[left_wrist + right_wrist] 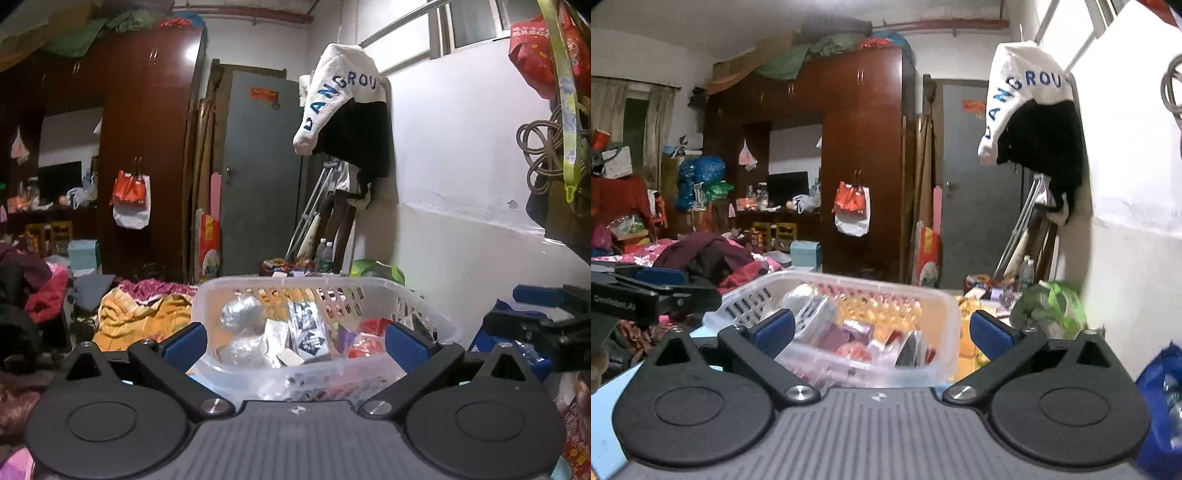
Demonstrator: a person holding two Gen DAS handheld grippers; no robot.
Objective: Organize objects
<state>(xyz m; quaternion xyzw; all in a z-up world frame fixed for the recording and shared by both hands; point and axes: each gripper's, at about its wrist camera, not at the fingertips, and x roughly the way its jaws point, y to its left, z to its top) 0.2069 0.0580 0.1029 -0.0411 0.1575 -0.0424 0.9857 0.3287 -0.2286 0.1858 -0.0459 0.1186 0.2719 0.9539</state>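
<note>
While both the left gripper (295, 341) and right gripper (882, 330) hang released and empty, the translucent basket (424, 291) at twelve o'clock already holds packets — sorting looks largely done, clutter remains around.

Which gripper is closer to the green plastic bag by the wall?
Right. The right gripper has the green plastic bag just past its right finger. The left gripper sits farther off, with the clear basket between.
</note>
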